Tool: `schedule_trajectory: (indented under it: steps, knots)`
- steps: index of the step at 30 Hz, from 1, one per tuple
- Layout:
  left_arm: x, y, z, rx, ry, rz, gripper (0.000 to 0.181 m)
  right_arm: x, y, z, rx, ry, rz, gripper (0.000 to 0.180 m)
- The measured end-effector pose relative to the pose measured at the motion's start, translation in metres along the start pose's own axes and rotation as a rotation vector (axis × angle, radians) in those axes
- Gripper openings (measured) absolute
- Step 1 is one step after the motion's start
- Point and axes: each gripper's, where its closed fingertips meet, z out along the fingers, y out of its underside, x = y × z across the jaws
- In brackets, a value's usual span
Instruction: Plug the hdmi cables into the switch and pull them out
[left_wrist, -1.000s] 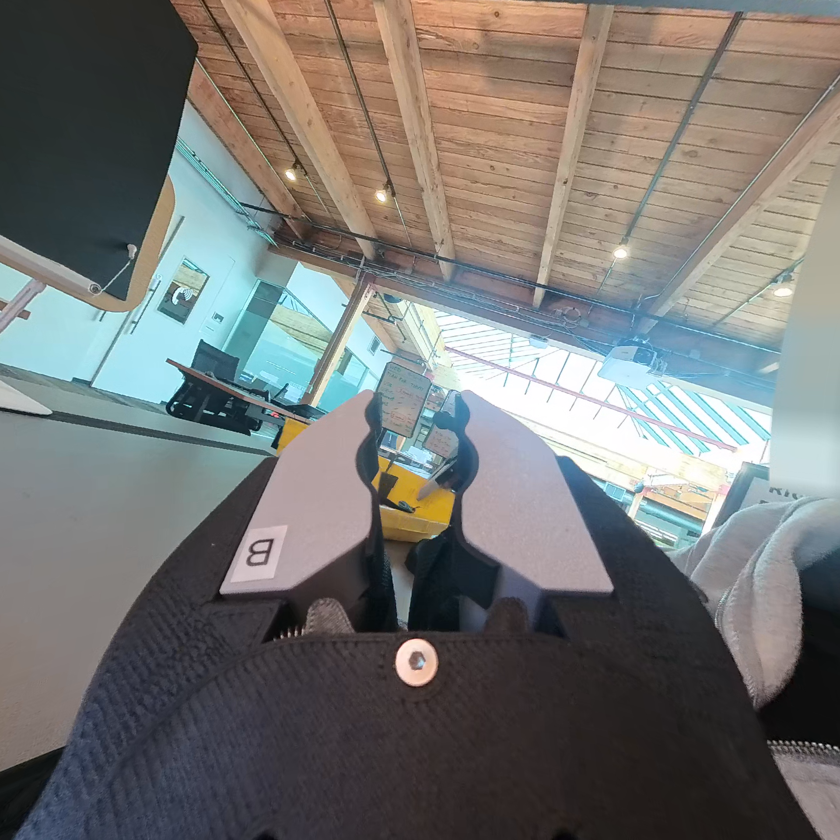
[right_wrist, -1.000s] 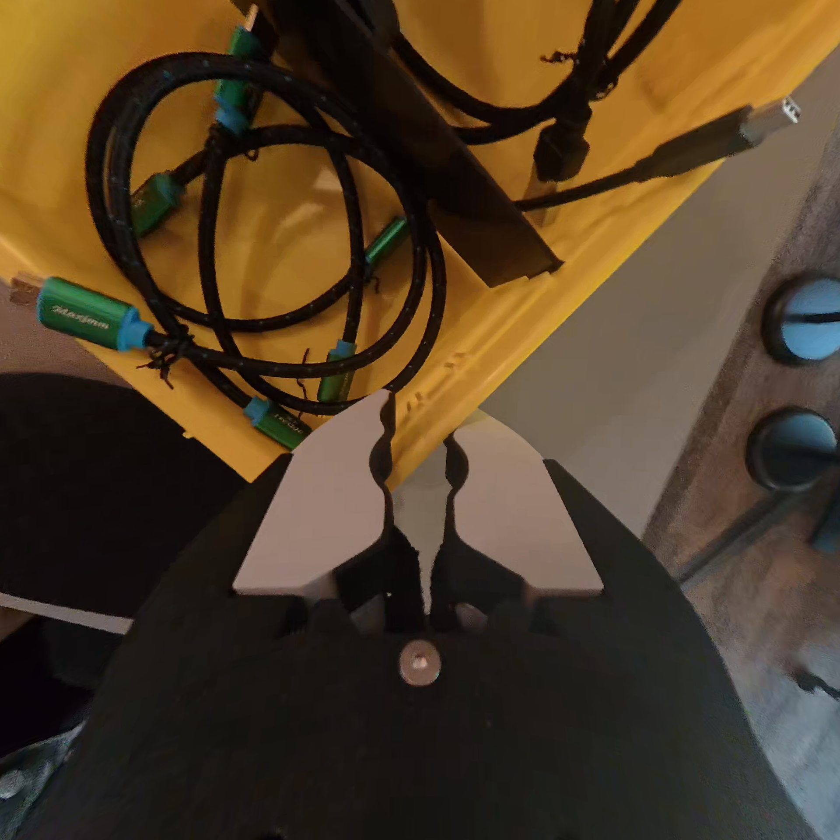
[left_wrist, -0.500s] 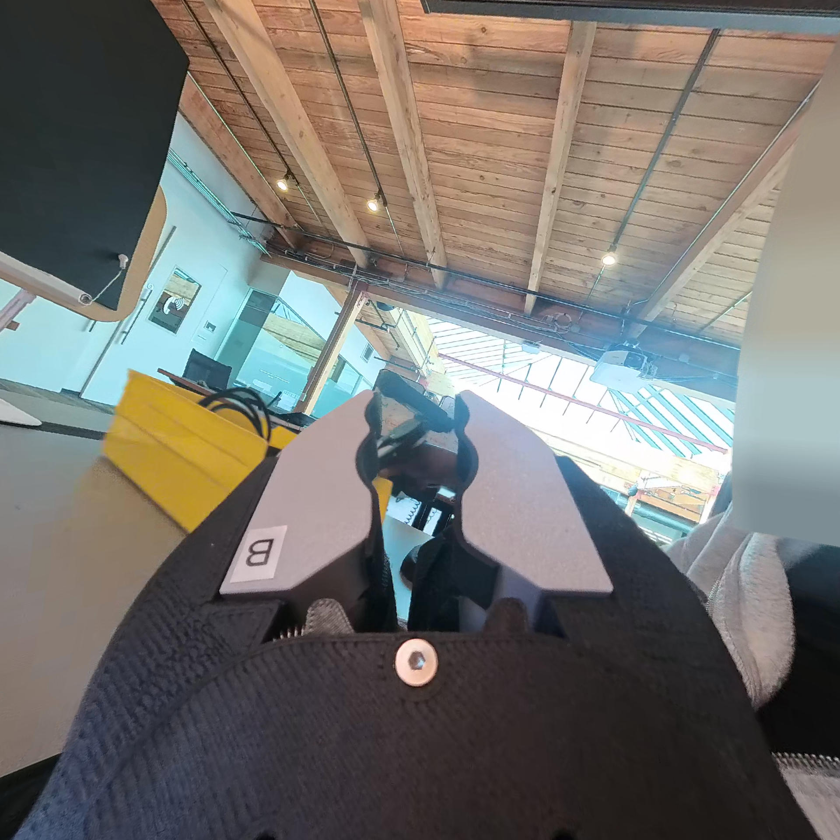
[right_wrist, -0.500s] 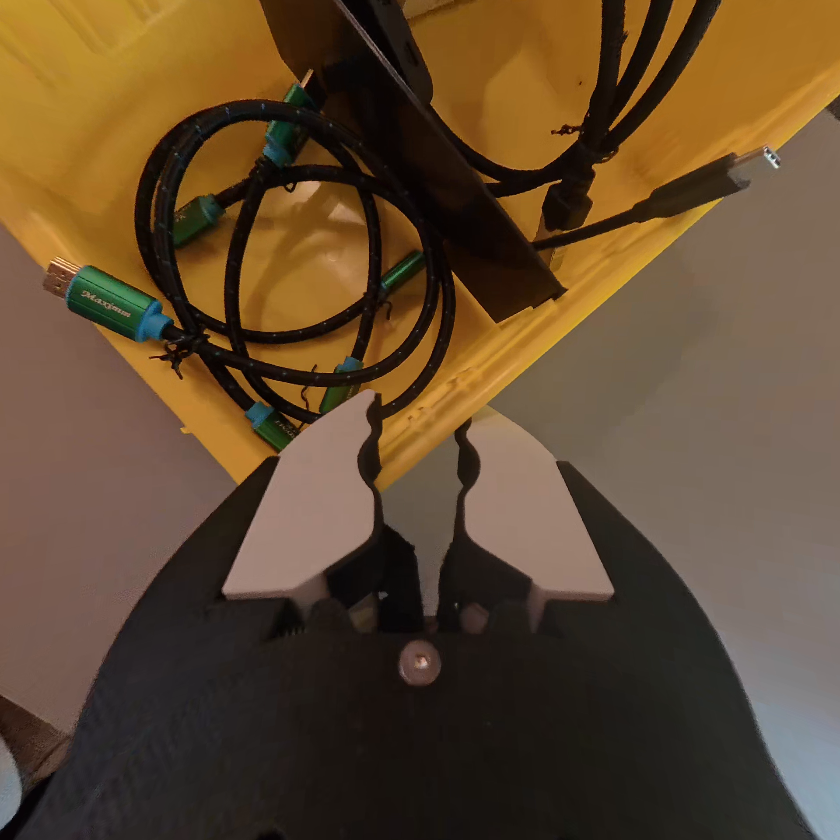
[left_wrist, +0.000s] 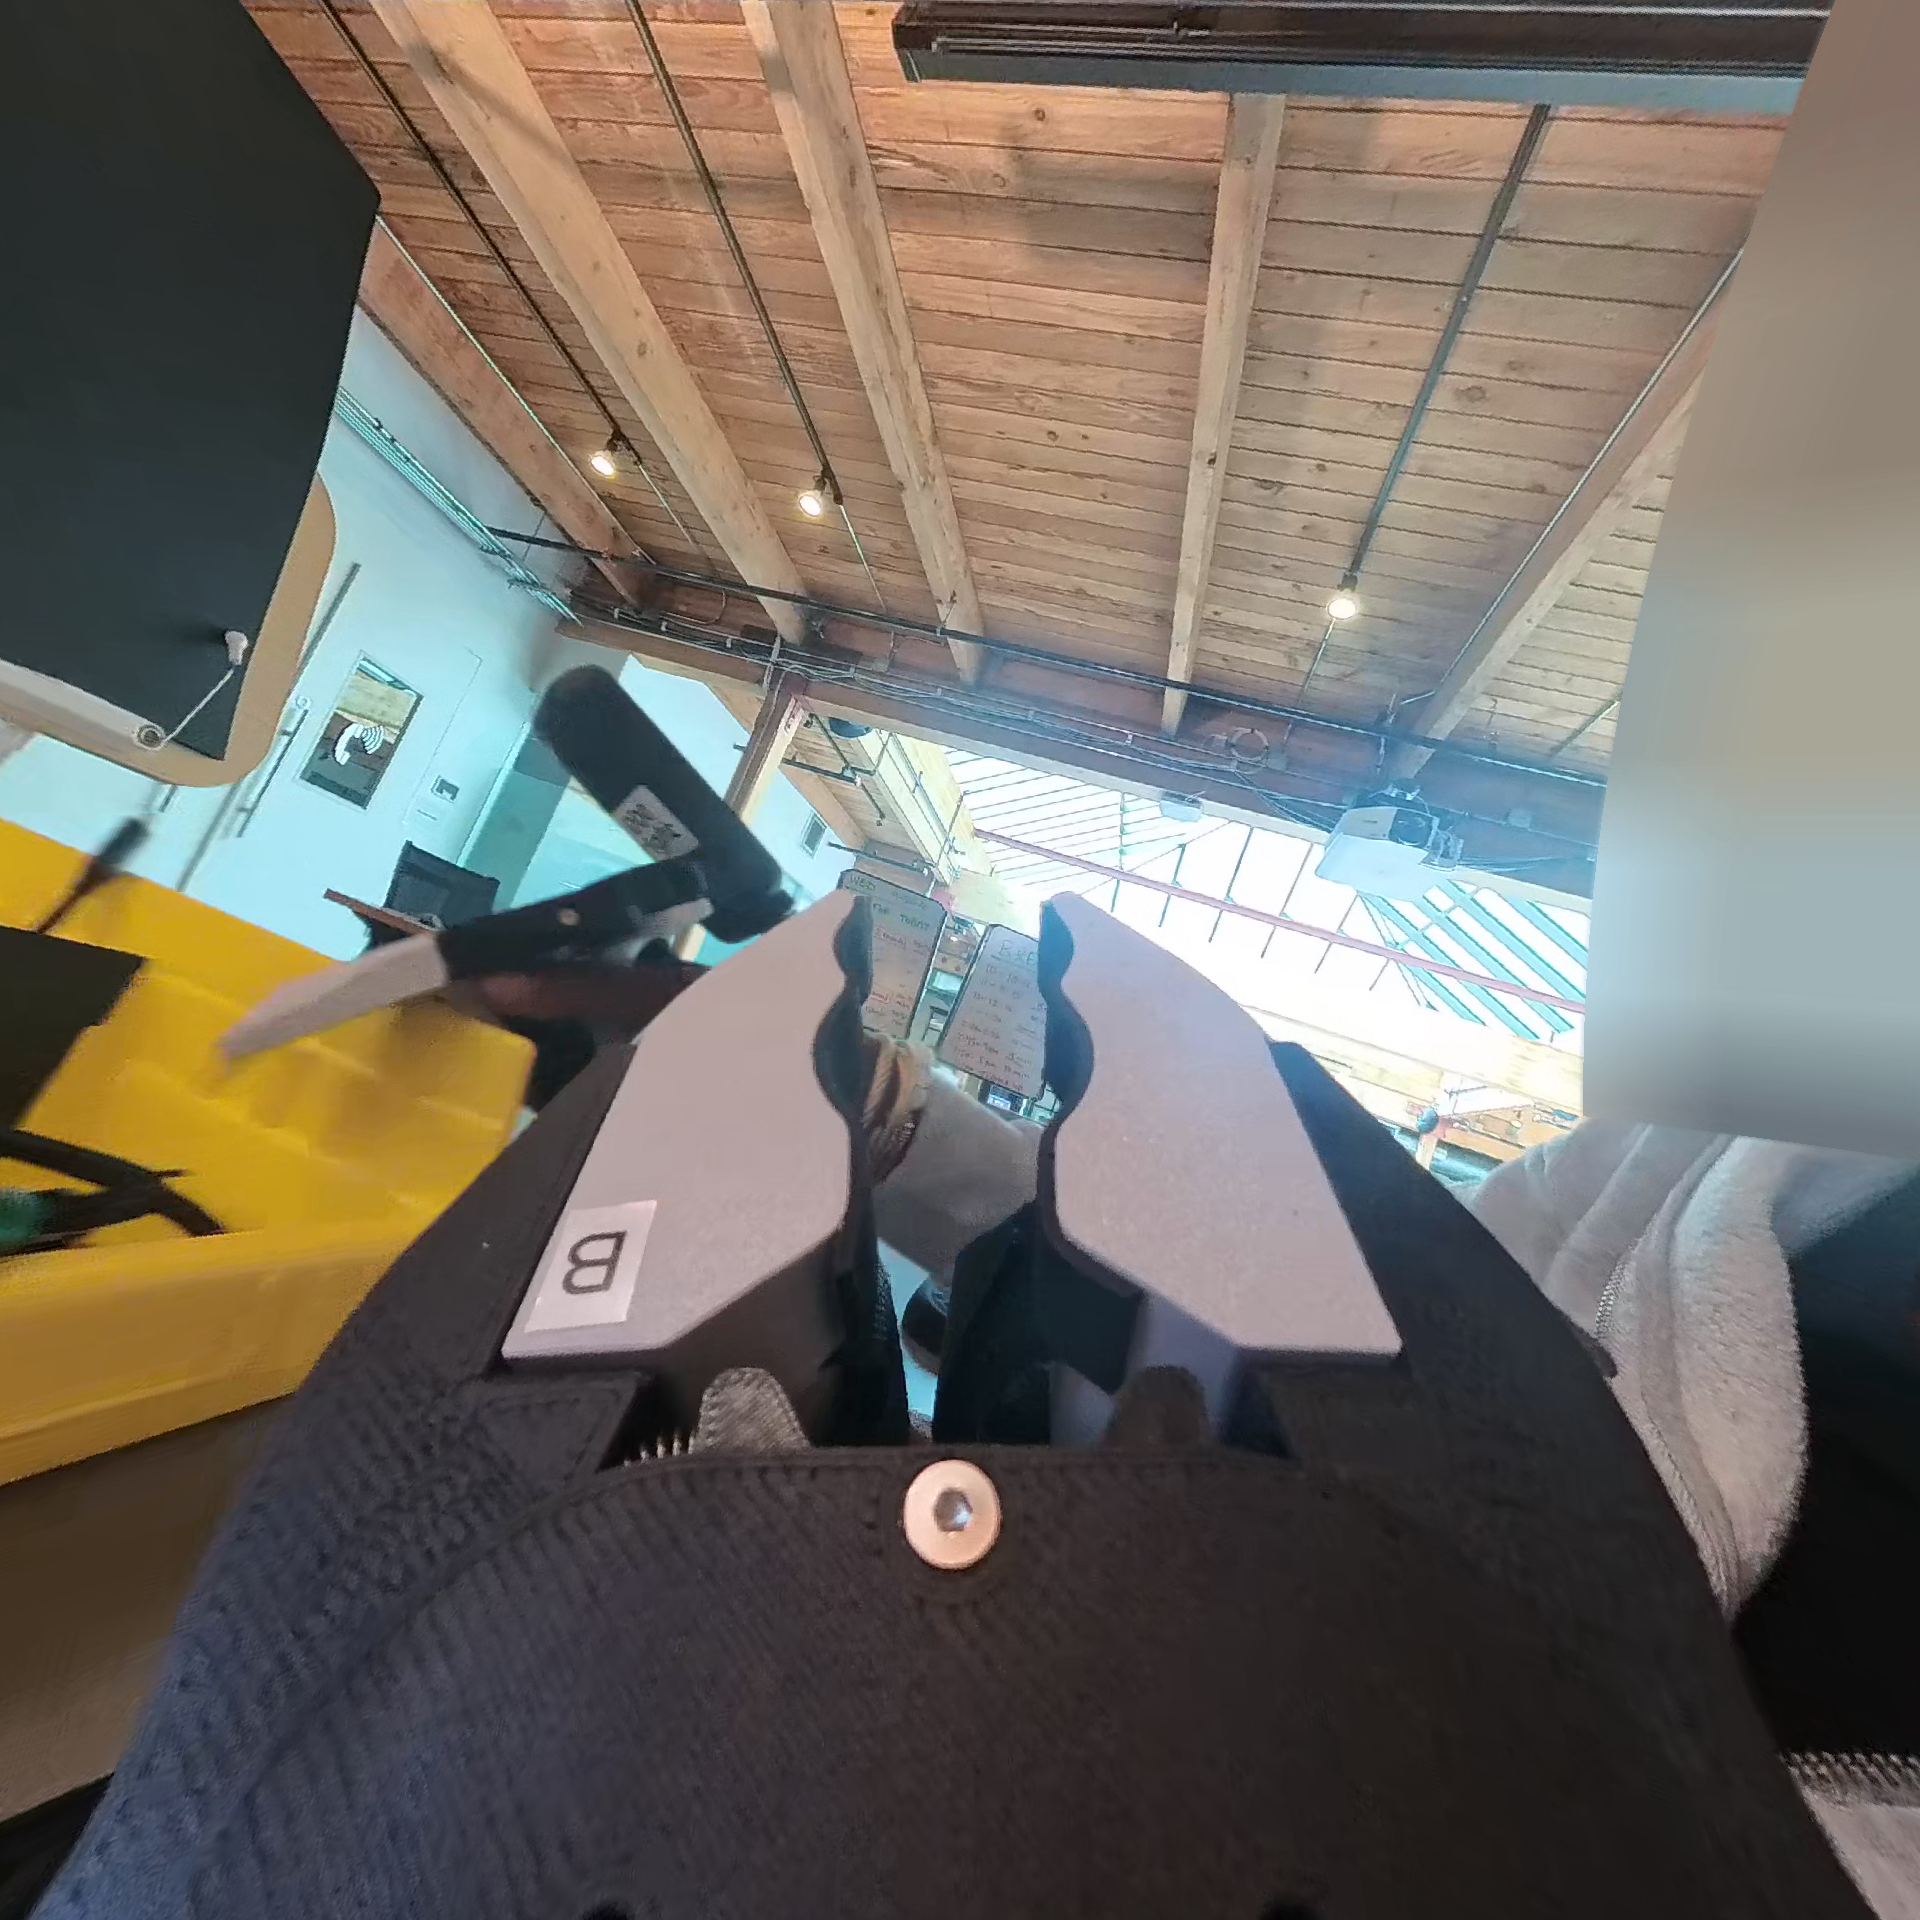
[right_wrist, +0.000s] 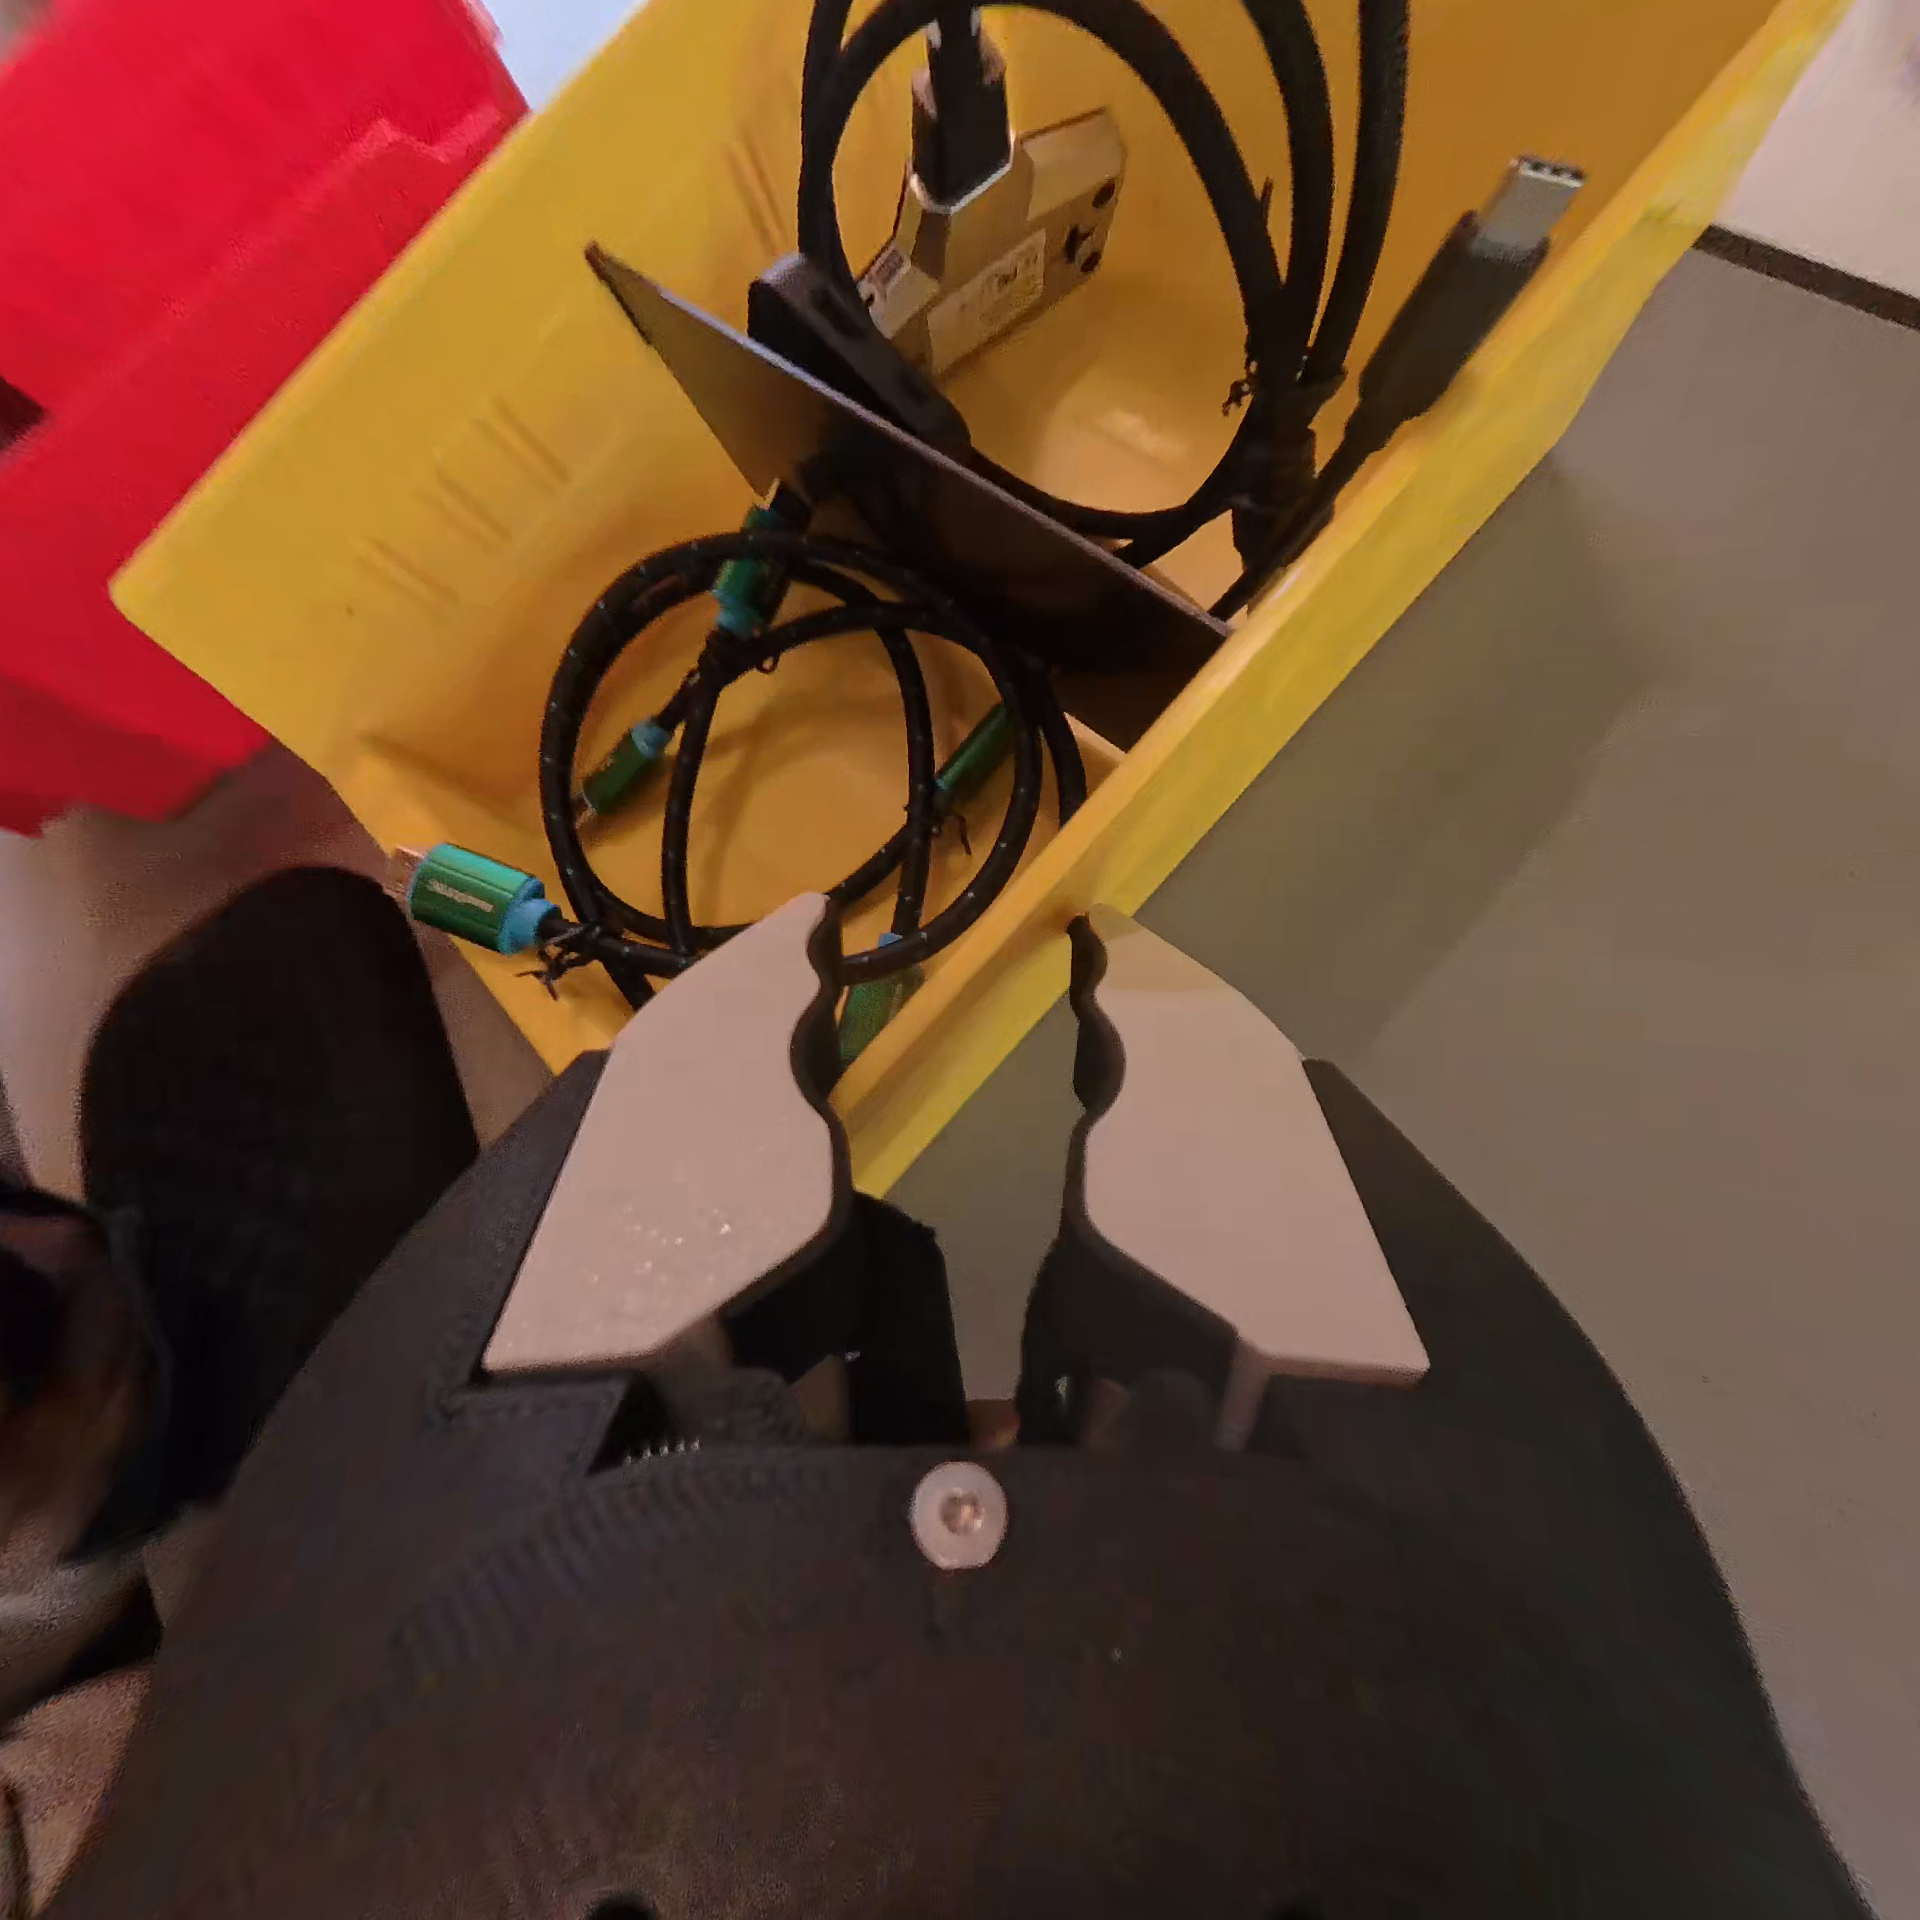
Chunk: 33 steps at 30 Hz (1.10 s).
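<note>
Coiled black braided HDMI cables (right_wrist: 556, 727) with green plugs (right_wrist: 468, 899) lie in the near compartment of a yellow bin (right_wrist: 1299, 644). Behind its black divider (right_wrist: 883, 457) sits the tan switch (right_wrist: 997, 270) with one black cable plugged in. My right gripper (right_wrist: 951, 914) is open and empty, just above the bin's near rim and the cable coil. My left gripper (left_wrist: 948, 914) is open and empty and points up towards the wooden ceiling. The left wrist view also shows the yellow bin (left_wrist: 260, 1195) at left, with the right gripper's pale finger (left_wrist: 343, 987) over it.
A red bin (right_wrist: 156, 364) stands beside the yellow one. A black cable with a silver plug (right_wrist: 1527, 208) hangs over the bin's rim. The grey table (right_wrist: 1558, 935) lies to the right. A person's grey sleeve (left_wrist: 1662, 1299) is close on the left gripper's right.
My right gripper has opened wider and moved over the bin's near compartment; the red bin has come into view. In the left wrist view the yellow bin and right gripper have shifted left and nearer.
</note>
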Motion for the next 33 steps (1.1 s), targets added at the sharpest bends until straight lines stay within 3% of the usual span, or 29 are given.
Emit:
schedule_trajectory:
  steps: [7, 19, 20, 21, 23, 25, 26, 30, 33]
  knots:
    - [0.002, 0.0, 0.0, -0.003, 0.009, 0.008, 0.029, -0.029, -0.035, 0.046, 0.084, -0.089, 0.04, 0.047]
    - [0.013, -0.002, -0.003, -0.002, 0.036, 0.061, 0.031, -0.041, -0.071, 0.087, 0.14, -0.168, 0.037, 0.053]
    - [0.015, -0.007, -0.004, -0.001, 0.036, 0.073, 0.032, -0.04, -0.075, 0.088, 0.173, -0.166, 0.035, 0.052]
    - [0.017, -0.015, -0.006, -0.007, 0.032, 0.093, 0.033, -0.037, -0.084, 0.083, 0.262, -0.135, 0.028, 0.04]
    - [0.024, -0.045, -0.015, -0.002, 0.005, 0.188, 0.035, -0.038, -0.113, 0.042, 0.62, -0.073, 0.009, 0.029]
    - [0.02, -0.087, -0.037, 0.023, -0.134, 0.345, 0.04, -0.061, -0.134, -0.014, 0.94, -0.076, -0.073, 0.032]
    - [0.012, -0.112, -0.055, 0.045, -0.253, 0.433, 0.043, -0.076, -0.138, -0.031, 1.006, -0.063, -0.135, 0.04]
    - [-0.022, -0.215, -0.175, 0.134, -0.925, 0.762, 0.052, -0.162, -0.128, -0.057, 1.086, -0.222, -0.281, 0.06]
    - [-0.048, -0.252, -0.266, 0.039, -1.324, 0.842, 0.055, -0.217, -0.101, -0.03, 1.016, -0.4, -0.232, 0.081]
